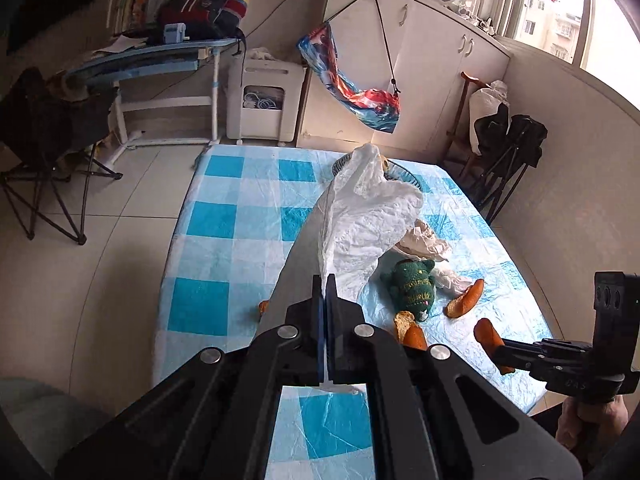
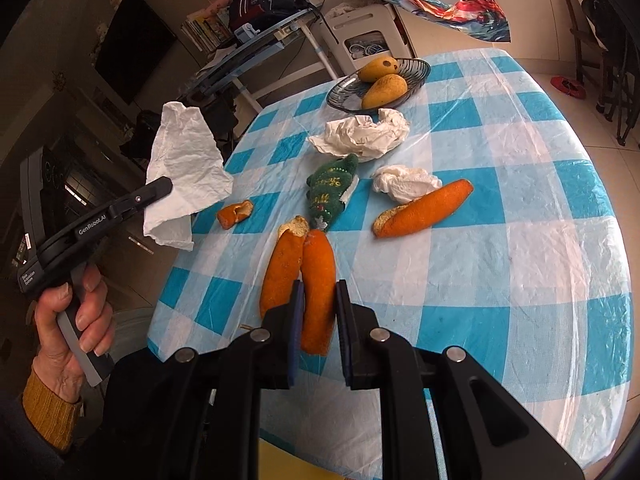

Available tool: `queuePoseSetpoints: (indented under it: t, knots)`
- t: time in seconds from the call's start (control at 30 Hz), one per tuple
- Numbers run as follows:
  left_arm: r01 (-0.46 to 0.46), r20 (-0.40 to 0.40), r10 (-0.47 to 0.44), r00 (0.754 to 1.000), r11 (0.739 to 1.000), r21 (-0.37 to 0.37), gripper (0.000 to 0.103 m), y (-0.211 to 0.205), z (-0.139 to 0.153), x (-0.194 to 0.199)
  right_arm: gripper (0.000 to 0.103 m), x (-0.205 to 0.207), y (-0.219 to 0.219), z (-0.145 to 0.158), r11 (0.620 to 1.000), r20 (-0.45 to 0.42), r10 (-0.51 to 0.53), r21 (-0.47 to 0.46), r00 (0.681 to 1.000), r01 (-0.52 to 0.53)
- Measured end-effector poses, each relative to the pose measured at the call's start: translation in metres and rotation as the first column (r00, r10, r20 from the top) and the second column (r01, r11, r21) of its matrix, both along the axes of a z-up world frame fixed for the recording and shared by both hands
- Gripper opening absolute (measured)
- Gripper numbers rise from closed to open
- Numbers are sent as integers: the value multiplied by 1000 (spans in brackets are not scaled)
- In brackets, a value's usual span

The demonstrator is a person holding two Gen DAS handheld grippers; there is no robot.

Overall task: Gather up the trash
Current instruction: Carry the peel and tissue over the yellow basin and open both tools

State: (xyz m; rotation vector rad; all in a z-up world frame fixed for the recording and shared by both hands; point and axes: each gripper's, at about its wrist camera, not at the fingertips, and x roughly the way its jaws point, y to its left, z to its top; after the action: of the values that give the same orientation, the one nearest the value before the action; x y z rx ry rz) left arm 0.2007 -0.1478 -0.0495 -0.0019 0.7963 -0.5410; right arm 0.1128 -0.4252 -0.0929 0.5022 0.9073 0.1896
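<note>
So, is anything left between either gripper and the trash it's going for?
No. The left gripper is shut on a white tissue, lifted off the table. The right gripper is shut on an orange peel strip.

Two fisheye views, each set on a hand-held gripper and looking forward and down along its fingers at the checked table [image 1: 224, 216]. The left wrist view sits close above the table's near edge, facing across it toward the white cupboards [image 1: 420, 60] and window. The right wrist view looks from the near edge toward the fruit bowl [image 2: 416, 68] at the far side. Both share the tabletop around the green toy [image 1: 414, 286] [image 2: 332, 192], and each shows the other gripper at its margin.
</note>
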Motion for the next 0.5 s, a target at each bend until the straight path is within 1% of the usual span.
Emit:
queuePoseSetpoints:
  t: [0.07, 0.17, 0.23, 0.3, 0.37, 0.43, 0.47, 0.5]
  knots:
    - [-4, -2, 4, 1000, 1000, -14, 2, 15, 4, -26, 17, -8, 1, 5, 1000, 16, 0, 17, 1000, -1]
    - [6, -26, -6, 1000, 1000, -19, 2, 31, -1, -68, 17, -26, 7, 5, 996, 26, 22, 84, 999, -24]
    - [23, -53, -24, 998, 1000, -7, 2, 36, -10, -95, 17, -40, 20, 4, 993, 10, 68, 101, 998, -69]
    - [46, -91, -46, 995, 999, 0, 2, 40, -23, -122, 17, -56, 39, 0, 985, -18, 139, 108, 990, -136]
    - [67, -134, -64, 989, 998, 13, 2, 43, -37, -144, 18, -73, 62, -8, 974, -64, 216, 78, 974, -210]
    - [79, -179, -74, 981, 997, 23, 2, 46, -52, -162, 19, -86, 87, -17, 959, -129, 284, 13, 950, -284]
    - [81, -202, -74, 977, 996, 31, 2, 47, -60, -169, 19, -93, 97, -20, 952, -155, 297, -33, 942, -305]
    - [82, -229, -70, 971, 996, 42, 2, 48, -71, -176, 21, -97, 103, -20, 949, -164, 296, -57, 941, -309]
